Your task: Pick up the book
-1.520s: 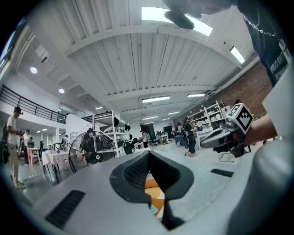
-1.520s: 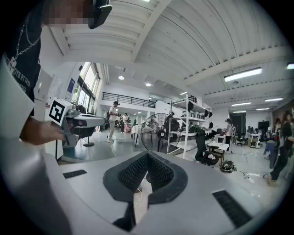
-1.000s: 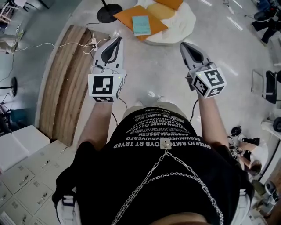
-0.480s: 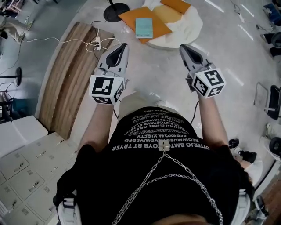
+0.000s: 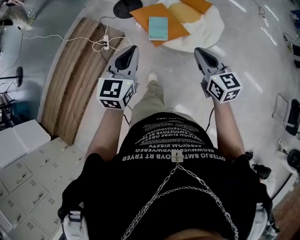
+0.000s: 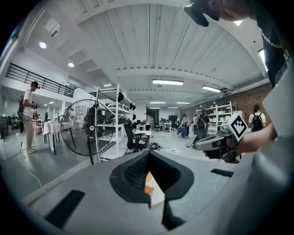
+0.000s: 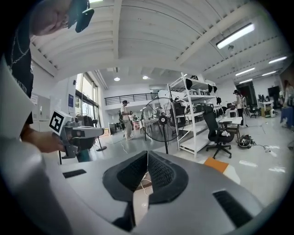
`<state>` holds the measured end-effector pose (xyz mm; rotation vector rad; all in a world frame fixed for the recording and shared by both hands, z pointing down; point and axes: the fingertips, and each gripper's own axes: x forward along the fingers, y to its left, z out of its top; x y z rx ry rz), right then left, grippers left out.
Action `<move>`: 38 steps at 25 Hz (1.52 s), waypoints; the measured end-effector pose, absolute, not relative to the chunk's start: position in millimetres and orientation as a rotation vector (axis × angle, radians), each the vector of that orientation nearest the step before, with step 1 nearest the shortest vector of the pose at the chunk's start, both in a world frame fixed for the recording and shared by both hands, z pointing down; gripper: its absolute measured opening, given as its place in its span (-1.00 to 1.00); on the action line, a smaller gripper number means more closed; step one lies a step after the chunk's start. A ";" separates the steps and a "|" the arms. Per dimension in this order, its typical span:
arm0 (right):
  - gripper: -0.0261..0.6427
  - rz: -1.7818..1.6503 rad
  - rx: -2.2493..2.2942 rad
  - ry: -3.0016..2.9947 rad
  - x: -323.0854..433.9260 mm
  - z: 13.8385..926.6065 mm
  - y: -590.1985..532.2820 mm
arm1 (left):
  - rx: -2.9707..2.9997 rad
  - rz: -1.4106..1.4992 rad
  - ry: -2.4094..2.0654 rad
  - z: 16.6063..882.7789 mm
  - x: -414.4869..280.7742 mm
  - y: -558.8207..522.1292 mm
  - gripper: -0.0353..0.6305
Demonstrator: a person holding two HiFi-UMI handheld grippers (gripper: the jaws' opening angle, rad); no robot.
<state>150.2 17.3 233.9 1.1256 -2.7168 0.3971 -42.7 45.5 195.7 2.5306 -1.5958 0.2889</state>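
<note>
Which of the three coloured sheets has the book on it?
The big orange sheet on the left: the teal book lies on it. The yellow sheet and the small orange sheet hold no book.

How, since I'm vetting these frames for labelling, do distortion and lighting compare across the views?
Head view: mild bending at the edges, even light, the book sharp. Left gripper view: strong fisheye, black corners, bright ceiling lamp. Right gripper view: same fisheye, window washed out.

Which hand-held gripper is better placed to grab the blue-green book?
Probably the left hand-held gripper: the book lies slightly nearer it than the right hand-held gripper. Both are shut and empty.
</note>
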 end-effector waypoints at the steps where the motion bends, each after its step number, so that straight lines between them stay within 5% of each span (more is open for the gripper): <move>1: -0.91 0.409 1.122 -2.707 146.4 239.6 9.2 | 2.524 0.293 -1.585 202.4 -45.8 36.1 -0.88; 13: -0.87 0.642 1.136 -2.560 112.9 331.8 -132.2 | 2.420 0.391 -1.400 304.9 -73.3 -121.4 -0.88; 30: -0.78 0.994 1.120 -2.326 90.3 625.1 -259.3 | 2.182 0.538 -1.055 625.3 -76.2 -226.3 -0.87; 38: -0.60 1.091 1.024 -2.265 71.1 750.7 -289.8 | 2.049 0.510 -0.983 753.8 -80.1 -265.2 -0.64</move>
